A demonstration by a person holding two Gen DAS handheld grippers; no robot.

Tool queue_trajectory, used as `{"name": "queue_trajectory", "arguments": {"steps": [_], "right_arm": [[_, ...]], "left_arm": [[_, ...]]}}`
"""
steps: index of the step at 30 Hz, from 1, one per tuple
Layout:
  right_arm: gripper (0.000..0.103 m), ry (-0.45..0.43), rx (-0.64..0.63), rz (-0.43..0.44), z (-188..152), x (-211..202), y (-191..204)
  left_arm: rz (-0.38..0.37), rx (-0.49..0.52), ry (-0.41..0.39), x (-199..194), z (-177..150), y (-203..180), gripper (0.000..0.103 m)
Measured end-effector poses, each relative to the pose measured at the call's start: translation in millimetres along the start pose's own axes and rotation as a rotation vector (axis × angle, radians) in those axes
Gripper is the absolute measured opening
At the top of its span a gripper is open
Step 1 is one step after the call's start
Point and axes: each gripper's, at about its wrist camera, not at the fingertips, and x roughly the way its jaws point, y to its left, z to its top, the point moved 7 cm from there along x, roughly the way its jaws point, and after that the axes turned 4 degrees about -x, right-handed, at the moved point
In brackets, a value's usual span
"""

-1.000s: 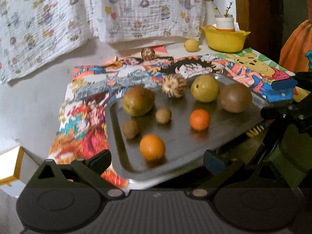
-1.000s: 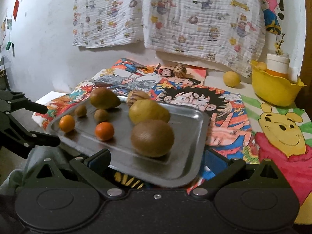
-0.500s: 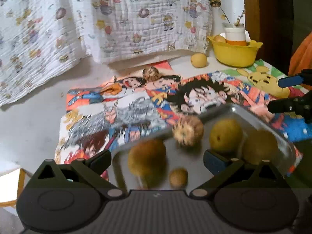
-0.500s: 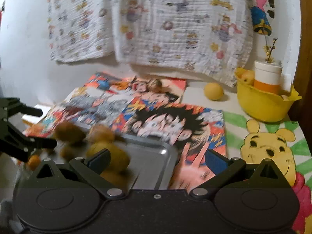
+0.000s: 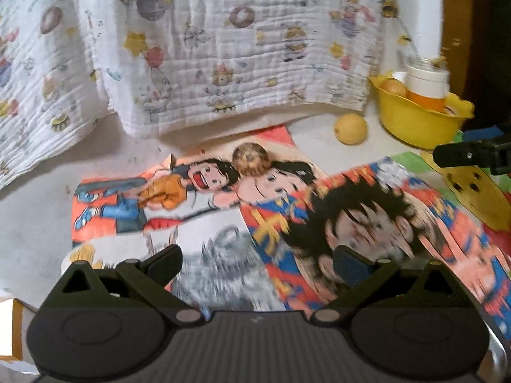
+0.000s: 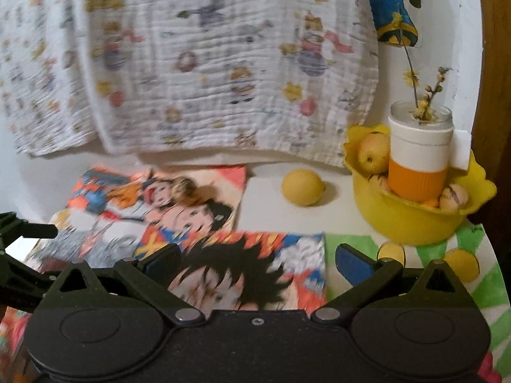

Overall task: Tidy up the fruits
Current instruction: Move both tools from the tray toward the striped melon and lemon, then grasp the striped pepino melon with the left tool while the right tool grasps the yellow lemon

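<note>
My left gripper (image 5: pixel 257 260) is open and empty above the cartoon-print cloth (image 5: pixel 223 223). My right gripper (image 6: pixel 257 258) is open and empty too, above the same cloth (image 6: pixel 242 255). A yellow lemon (image 5: pixel 350 128) lies on the white table near the back; it also shows in the right wrist view (image 6: pixel 301 187). A brown striped round fruit (image 5: pixel 252 159) sits on the cloth, also seen from the right (image 6: pixel 183 188). A yellow bowl (image 6: pixel 412 220) holds several fruits and a white-and-orange cup (image 6: pixel 418 166). The metal tray of fruit is out of both views.
A printed white muslin cloth (image 5: pixel 207 48) hangs on the wall behind the table. The right gripper's fingers (image 5: pixel 469 154) show at the right edge of the left view; the left gripper's fingers (image 6: pixel 28 229) show at the left edge of the right view. The yellow bowl (image 5: pixel 415 121) stands back right.
Both grippers have moved forward over the table and tilted up. The metal tray with its fruits has slid down out of both views.
</note>
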Motion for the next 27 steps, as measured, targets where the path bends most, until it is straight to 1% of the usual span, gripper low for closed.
{"name": "queue_trajectory", "arguments": {"steps": [7,12,17,22,27], "right_arm": [[0.102,-0.003,0.017,-0.073,22,63,-7],[0.102,0.022,0.007,-0.115,30,109,-10],[0.102,0.058,0.015,-0.168,34,149,-17],[0.102,0.058,0.013,-0.246,35,176,-24],[0.102,0.050,0.010,-0.282,35,193,-25]], "left_arm": [[0.004,0.002,-0.014,56,36,13,0.102],[0.000,0.012,-0.031,89,49,17,0.102],[-0.003,-0.005,-0.021,120,56,22,0.102],[-0.020,-0.028,-0.021,145,64,19,0.102],[-0.040,-0.044,-0.025,159,68,15,0.101]]}}
